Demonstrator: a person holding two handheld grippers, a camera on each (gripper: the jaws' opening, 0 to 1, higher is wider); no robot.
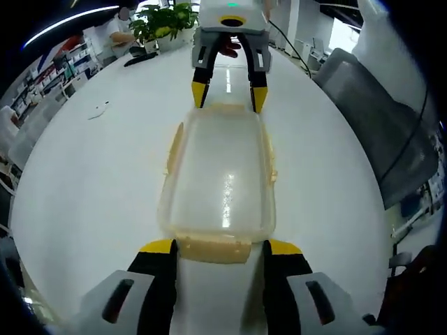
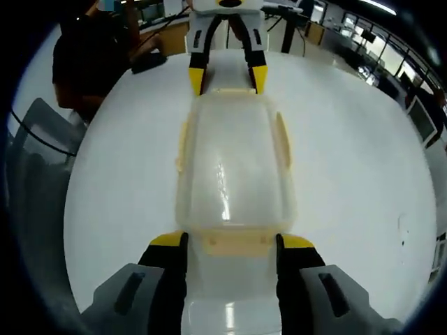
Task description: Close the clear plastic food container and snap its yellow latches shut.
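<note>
Left gripper view first: most of it is taken up by the white table [image 1: 70,209], and the container [image 1: 220,178] is laid lengthwise down the middle of it, lid already on. Each short end is faced by one gripper. The left gripper [image 1: 220,246] is seen at the near end with its jaws held apart, straddling the end latch [image 1: 213,248], apparently without being clamped on it. The right gripper [image 1: 229,96] is seen at the far end, jaws also apart, tips just at the rim there.

In the right gripper view the same thing is mirrored: the right gripper [image 2: 230,241] is spread around its own end latch [image 2: 236,243], and the far end is met by the left gripper [image 2: 227,78].

So the closing part looks done, and the latch step seems to be in hand. The end latches are probably up next, and each would need to be pressed flat against the wall until it clicks. The side latches [image 2: 283,139] look flared out, so those are likely still undone.

Smaller stuff: a chair back [image 1: 380,132] is parked at the table edge, a potted plant [image 1: 164,21] and a small dark object [image 1: 143,58] are sat at the far side, well apart from everything. Nothing is seen in the way.
</note>
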